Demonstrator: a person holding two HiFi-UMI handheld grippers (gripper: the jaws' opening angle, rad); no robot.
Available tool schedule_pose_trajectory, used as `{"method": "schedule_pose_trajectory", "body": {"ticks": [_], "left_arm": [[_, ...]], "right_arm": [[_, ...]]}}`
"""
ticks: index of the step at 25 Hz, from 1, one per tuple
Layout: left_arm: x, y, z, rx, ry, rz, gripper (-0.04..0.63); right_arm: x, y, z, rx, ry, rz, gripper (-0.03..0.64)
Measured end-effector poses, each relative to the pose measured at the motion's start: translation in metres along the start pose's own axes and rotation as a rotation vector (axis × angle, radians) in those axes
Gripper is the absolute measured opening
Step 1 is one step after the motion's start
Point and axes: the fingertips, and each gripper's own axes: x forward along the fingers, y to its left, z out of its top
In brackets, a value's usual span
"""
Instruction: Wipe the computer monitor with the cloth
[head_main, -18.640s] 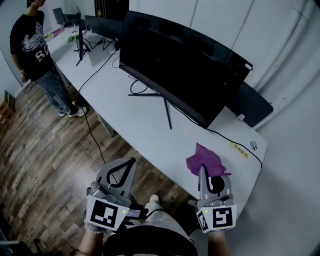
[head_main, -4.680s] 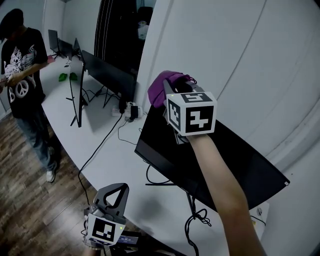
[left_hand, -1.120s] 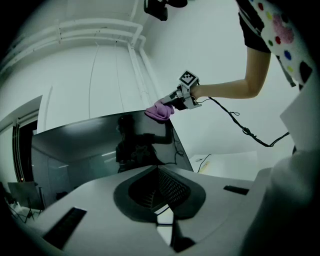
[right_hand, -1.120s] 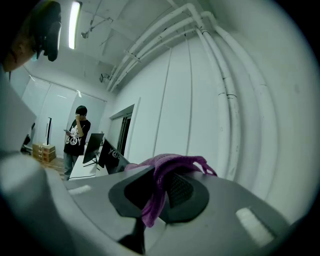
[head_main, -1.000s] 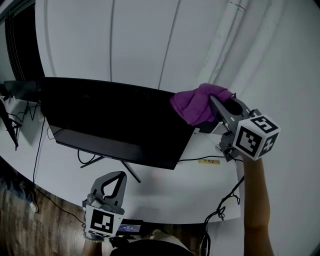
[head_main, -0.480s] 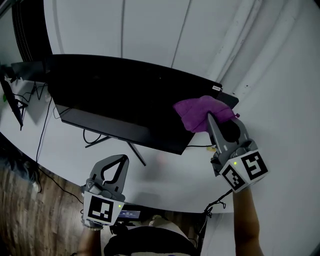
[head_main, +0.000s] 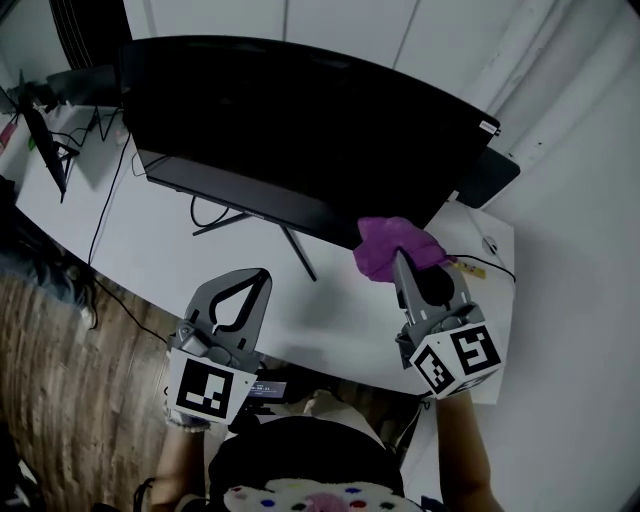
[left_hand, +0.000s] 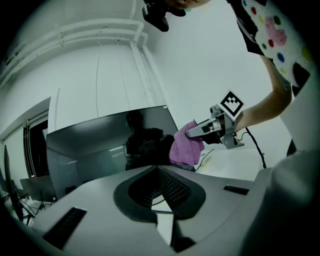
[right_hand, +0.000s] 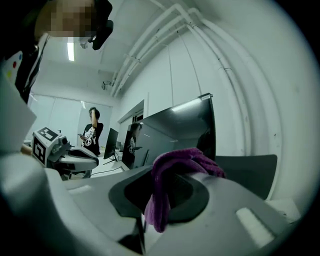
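The big black monitor (head_main: 300, 130) stands on the white desk (head_main: 200, 260), its screen dark. My right gripper (head_main: 398, 255) is shut on a bunched purple cloth (head_main: 385, 245), which sits at the screen's lower right corner, against its bottom edge. In the right gripper view the cloth (right_hand: 175, 165) drapes between the jaws with the monitor (right_hand: 175, 130) just beyond. My left gripper (head_main: 258, 275) hangs over the desk's front edge, left of the monitor stand, shut with nothing in it. The left gripper view shows the cloth (left_hand: 185, 147) pressed to the monitor (left_hand: 100, 145).
A second dark panel (head_main: 490, 180) sits behind the monitor at right. Smaller monitors (head_main: 50, 150) and cables (head_main: 110, 200) occupy the desk's far left. A yellow strip (head_main: 468, 268) lies near the right edge. A person (right_hand: 91, 131) stands far off on the wooden floor (head_main: 90, 400).
My right gripper has carried the cloth down the right part of the screen, from the upper right edge to the lower right corner. The left gripper stays low and shut.
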Motion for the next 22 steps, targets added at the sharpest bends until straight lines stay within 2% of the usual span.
{"method": "schedule_pose_trajectory", "body": {"ticks": [9,22], "left_arm": [[-0.013,-0.009,-0.014,-0.006,0.046,0.026,0.005],[-0.015,-0.013,-0.017,-0.012,0.055,0.03,0.005]], "right_arm": [[-0.01,0.033,-0.043,-0.006,0.075,0.03,0.061],[-0.011,0.036,-0.049,-0.031,0.097,0.039,0.061]]}}
